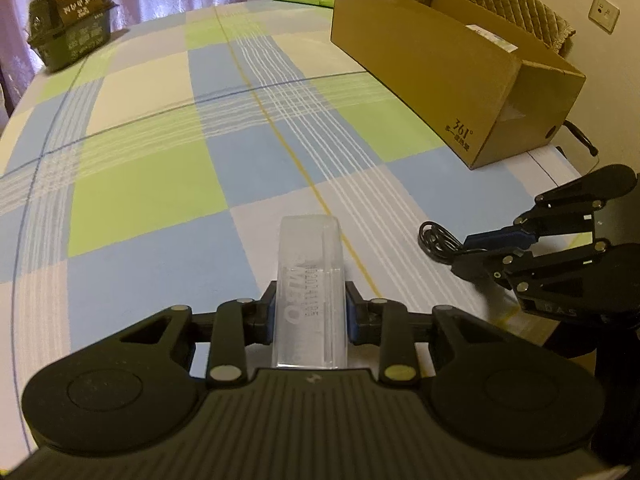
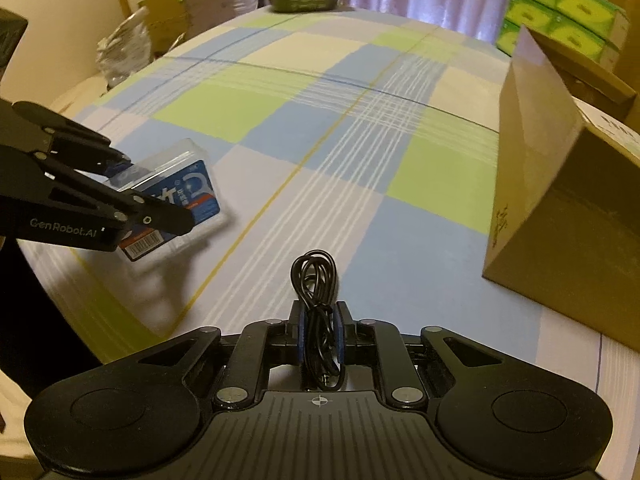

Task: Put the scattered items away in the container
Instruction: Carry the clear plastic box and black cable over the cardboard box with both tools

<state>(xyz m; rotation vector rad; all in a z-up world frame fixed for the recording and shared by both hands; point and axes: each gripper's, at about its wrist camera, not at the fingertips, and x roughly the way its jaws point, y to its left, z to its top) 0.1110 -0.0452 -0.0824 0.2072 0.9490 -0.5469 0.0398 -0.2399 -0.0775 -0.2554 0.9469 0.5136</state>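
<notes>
— Cardboard box [image 1: 432, 60] sits open-topped on the far right of the checked tablecloth [image 1: 160, 160], and we've got both loads up at once: the left gripper [image 1: 310, 316] is pinching a clear plastic case [image 1: 310, 280] across its sides, and the right gripper [image 2: 319, 340] is clamped on a coiled black cable [image 2: 316, 300].

— We see it from the right wrist too: the case has a blue printed label and sticks well out past the left fingers. That worries us. It's smooth plastic held near one end, so a quick swing could let it pivot or slide out.

— Agreed. And the cable? Its loop pokes out ahead of the pads, with the plug end hanging back toward the camera. We reckon the loose turns could snag on the box's rim as we go over.

— Or unravel, if the grip only has a few strands. We can't tell how many are really caught.

— The box wall looks tall from here, and both loads are low, near the cloth. If we don't lift enough, the case clips the cardboard edge and shoves the box along.

— The two grippers are close together as well. Heading for the same opening, we might knock one against the other.

— So one at a time, we'd say.
</notes>
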